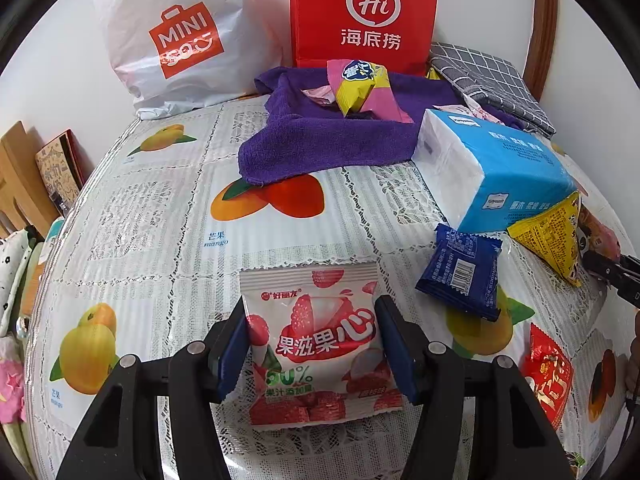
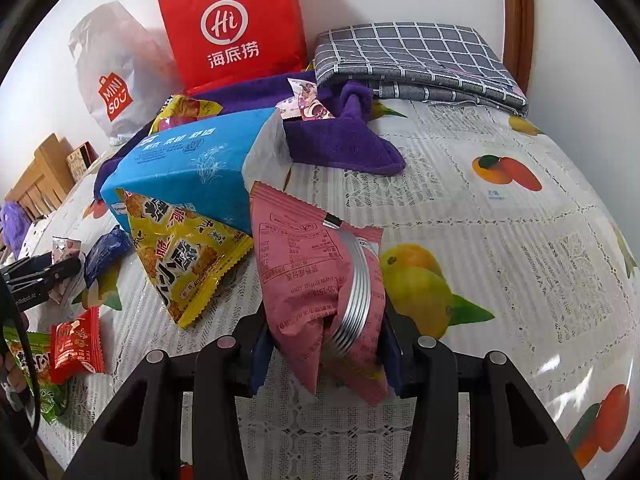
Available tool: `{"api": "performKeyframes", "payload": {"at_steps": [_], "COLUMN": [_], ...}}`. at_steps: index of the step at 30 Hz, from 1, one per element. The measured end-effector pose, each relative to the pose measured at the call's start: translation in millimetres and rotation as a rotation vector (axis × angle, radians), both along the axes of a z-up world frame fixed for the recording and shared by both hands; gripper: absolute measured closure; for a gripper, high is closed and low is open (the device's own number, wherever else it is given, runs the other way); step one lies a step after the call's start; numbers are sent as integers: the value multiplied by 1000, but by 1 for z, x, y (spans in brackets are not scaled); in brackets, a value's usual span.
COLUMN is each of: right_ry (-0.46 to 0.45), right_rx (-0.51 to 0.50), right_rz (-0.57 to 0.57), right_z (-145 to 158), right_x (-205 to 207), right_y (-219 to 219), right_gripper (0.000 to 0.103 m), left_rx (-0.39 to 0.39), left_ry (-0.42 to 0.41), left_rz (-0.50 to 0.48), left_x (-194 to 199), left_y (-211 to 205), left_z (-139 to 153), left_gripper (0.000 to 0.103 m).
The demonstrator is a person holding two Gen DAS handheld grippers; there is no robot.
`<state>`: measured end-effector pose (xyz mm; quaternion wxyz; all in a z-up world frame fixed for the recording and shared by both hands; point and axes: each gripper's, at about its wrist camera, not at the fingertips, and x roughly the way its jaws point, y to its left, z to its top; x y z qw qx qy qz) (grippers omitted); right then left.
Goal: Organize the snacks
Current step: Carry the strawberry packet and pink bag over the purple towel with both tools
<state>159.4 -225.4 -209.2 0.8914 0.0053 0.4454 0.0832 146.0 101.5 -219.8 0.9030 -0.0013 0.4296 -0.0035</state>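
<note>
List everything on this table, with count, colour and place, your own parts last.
lychee gummy packet: one, white and pink, between the left jaws.
pink packet: one, pink with a silver band, between the right jaws.
yellow snack packet: one, yellow, leaning on the tissue pack.
tissue pack: one, blue and white, mid-table.
dark blue packet: one, beside the tissue pack.
red packet: one, near edge.
green packet: one, near edge.
purple towel: one, in front of the bags, a yellow-pink packet on it.
red paper bag: one, at the wall.
white plastic bag: one, at the wall.
grey checked cloth: one, folded, back corner.
left gripper: black.
right gripper: black.
</note>
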Motion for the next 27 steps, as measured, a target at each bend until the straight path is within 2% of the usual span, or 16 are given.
{"api": "performKeyframes", "payload": {"at_steps": [9,14,18,20,27], "right_ry": [-2,-17,-51,-70,-131], "right_rx": [34,70,39,53,96], "right_rz": [-5,-11,-1,9,25], "right_z": [1,3,8,12,34], "right_x": [0,-2,-8,-12,-21], "right_y": [-5,-10,-4,-1,7], "right_gripper": [57,61,62,62,62], "left_rx": [1,-10,-58,-85,-104], "left_ry": [-1,-4,25,38,23], "left_rz": [0,-12,-18,-12,-5], "left_x": [0,-3,-6,-8,-16], "left_y": [0,2,12,17,20], "left_z": [1,2,5,8,32], "left_gripper": [46,55,56,57,57]}}
